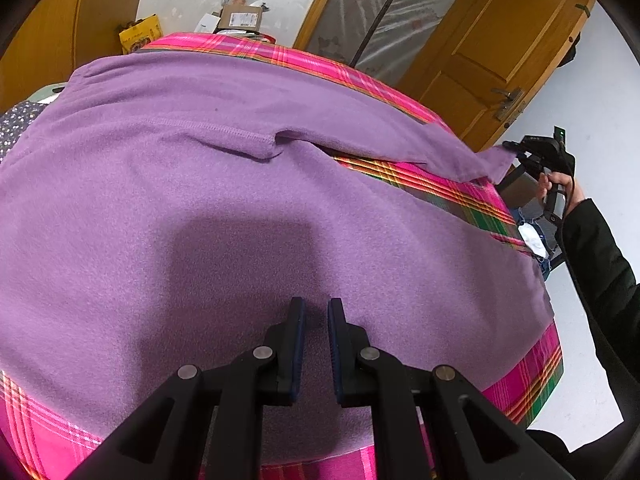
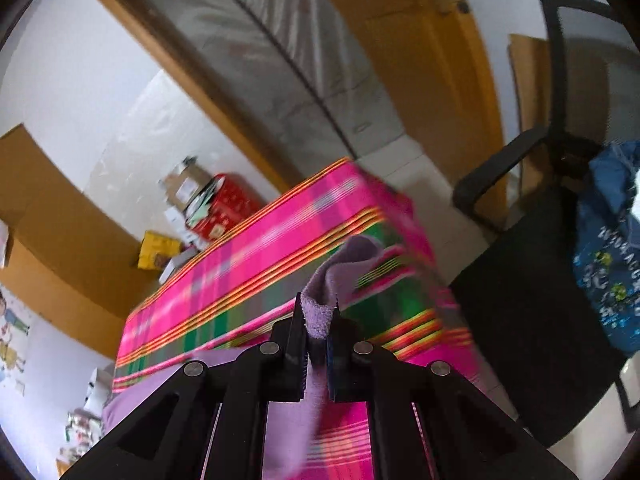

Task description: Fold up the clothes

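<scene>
A: What is seen from the left wrist view?

B: A purple fleece garment is shown spread flat across a table covered by a pink plaid cloth. The left gripper is held low over the near part of the garment, its fingers set close together with a narrow gap between the pads. Only fabric lying beneath is seen through that gap; whether any of it is pinched cannot be told.

A: And the sleeve?

B: One sleeve is stretched out toward the table's right edge, where its end is taken up by the right gripper, carried in a person's hand at the end of a dark sleeve.

A: Is that grip confirmed in the right wrist view?

B: It is. The right gripper is shown clamped on the purple fabric, a thick fold of which is pressed between the pads and curled up past the fingertips. More of the garment is trailed back under the gripper, above the plaid cloth.

A: What else is pictured?

B: A black chair with a blue bag on it is seen beside the table, and a wooden door behind. The view is blurred.
</scene>
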### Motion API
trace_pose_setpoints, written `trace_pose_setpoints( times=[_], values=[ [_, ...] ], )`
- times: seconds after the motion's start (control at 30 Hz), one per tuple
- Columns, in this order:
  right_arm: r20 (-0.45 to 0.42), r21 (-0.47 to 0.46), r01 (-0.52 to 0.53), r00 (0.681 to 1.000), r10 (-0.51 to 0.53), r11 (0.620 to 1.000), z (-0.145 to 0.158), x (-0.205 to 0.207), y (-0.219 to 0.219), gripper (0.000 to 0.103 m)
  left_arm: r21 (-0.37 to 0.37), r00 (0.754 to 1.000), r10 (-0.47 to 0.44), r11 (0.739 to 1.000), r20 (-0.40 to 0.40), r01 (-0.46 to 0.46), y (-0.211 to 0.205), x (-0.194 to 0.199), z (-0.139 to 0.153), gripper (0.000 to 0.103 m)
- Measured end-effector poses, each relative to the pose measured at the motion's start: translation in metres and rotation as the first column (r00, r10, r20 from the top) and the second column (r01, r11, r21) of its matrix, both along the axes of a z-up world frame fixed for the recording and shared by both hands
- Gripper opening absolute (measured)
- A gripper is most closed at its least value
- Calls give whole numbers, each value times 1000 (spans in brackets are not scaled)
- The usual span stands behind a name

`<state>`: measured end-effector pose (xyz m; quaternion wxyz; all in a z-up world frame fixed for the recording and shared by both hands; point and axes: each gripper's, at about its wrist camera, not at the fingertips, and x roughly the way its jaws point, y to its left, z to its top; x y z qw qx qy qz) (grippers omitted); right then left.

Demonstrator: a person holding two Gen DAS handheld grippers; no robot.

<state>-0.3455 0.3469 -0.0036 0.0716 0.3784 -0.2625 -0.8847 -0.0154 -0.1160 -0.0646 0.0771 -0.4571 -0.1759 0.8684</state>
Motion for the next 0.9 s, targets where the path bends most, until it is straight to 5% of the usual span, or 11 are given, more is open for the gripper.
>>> trace_pose_setpoints(
  times=[0.37, 0.7, 0.9],
  values=[
    [-87, -34, 20, 996, -23, 999, -3, 0, 43, 7, -25, 1000, 17, 1000, 21, -17, 4, -7, 2, 11],
    [146, -57, 84, 986, -75, 995, -81, 1, 77, 10, -26, 1000, 21, 999, 17, -21, 5, -6, 2, 11],
    [181, 3, 108, 978, -106, 994, -83, 6, 85, 10, -25, 1000, 20, 999, 12, -20, 5, -5, 2, 11]
  ],
)
